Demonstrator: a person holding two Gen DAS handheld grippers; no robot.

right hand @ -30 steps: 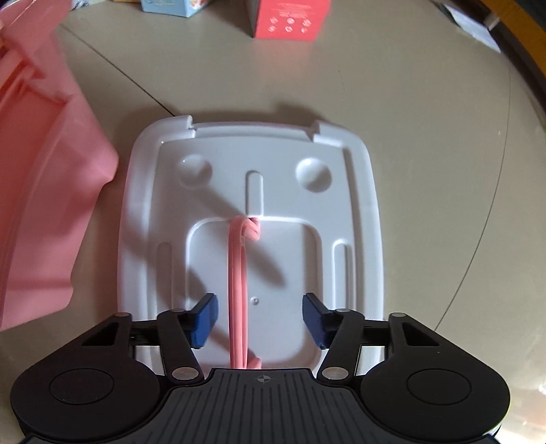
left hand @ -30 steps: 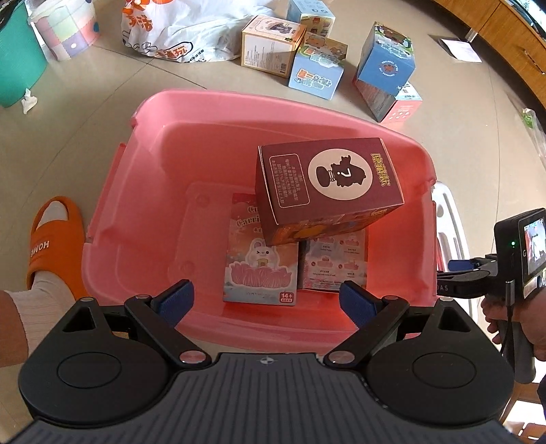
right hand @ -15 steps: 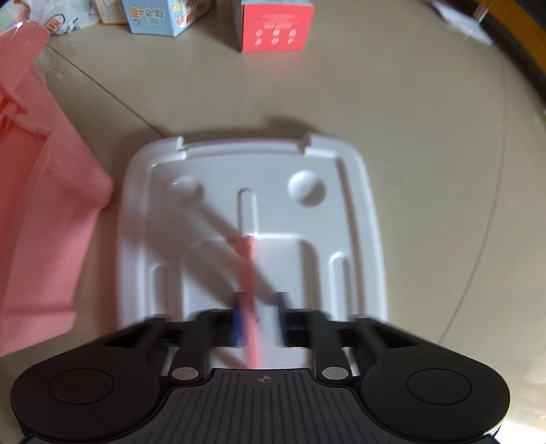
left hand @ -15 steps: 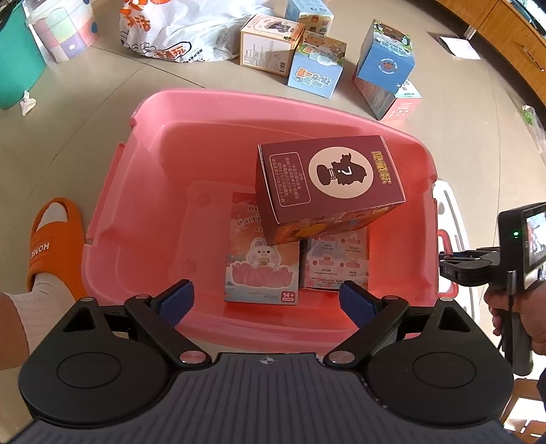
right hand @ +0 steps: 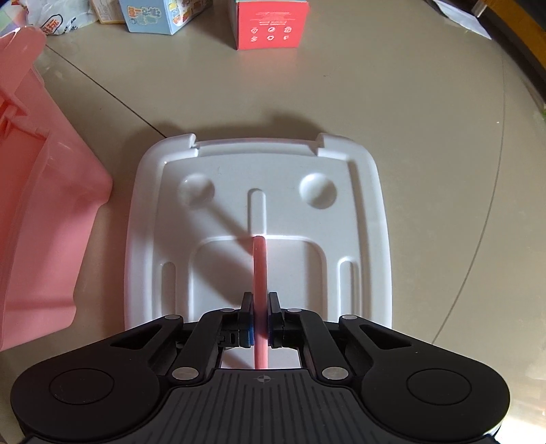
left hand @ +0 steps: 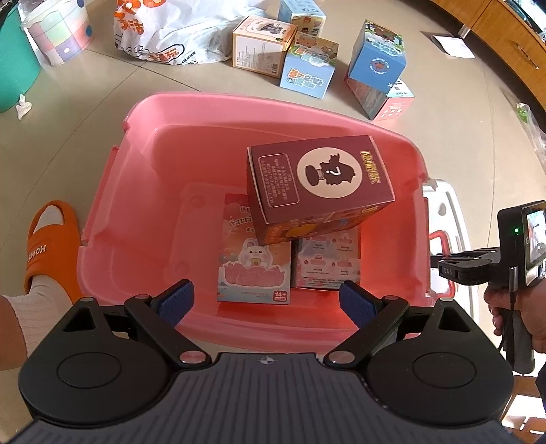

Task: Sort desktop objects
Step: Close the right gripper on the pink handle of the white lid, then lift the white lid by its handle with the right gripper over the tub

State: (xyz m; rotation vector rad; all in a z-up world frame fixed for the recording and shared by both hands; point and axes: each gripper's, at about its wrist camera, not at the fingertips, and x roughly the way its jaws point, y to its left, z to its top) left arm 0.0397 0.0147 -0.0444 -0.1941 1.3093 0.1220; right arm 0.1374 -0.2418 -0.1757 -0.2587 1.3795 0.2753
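A: Right gripper: what's it doing?
B: Blue pads pressed onto a thin pink handle that stands up from the middle of a white lid. Lid lies flat on the beige floor, just right of the pink bin's outer wall.

A: And the left gripper?
B: Spread wide, nothing between the pads, hovering over the bin's near rim, w/ camera looking down inside.

A: What's in the bin?
B: Three boxes. A maroon box w/ a dark silhouette in a white circle sits tilted on top of two flat pastel ones: a bunny box at left, a pink-white box at right, side by side on the bin's bottom.

A: Anything farther out?
B: Beyond the bin, on the floor: four more boxes, incl. a tan box, a light blue box and a blue cube box stacked on another box, plus a white plastic bag. Left edge shows a foot in an orange slipper.
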